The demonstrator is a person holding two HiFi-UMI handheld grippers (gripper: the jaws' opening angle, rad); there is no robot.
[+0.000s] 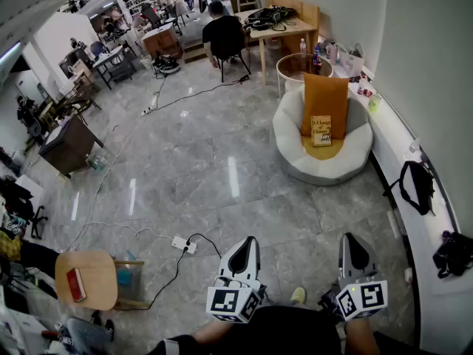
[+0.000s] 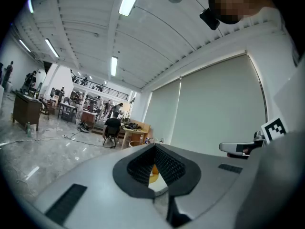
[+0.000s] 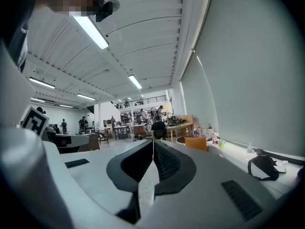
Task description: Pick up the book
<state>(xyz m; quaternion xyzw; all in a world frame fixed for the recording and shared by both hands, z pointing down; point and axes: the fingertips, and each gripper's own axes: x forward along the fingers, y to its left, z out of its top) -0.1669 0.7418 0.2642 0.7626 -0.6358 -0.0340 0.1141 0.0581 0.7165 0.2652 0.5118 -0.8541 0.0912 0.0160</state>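
with the left gripper [image 1: 250, 240] and right gripper [image 1: 352, 237] both pinched together on nothing and well short of the white chair [image 1: 287, 137], where the book [image 1: 321, 130] leans upright on the orange cushion [image 1: 326, 95], i would walk up close and spread one pair of jaws before reaching.

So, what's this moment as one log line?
book: on chair, untouched | left gripper: shut, empty | right gripper: shut, empty
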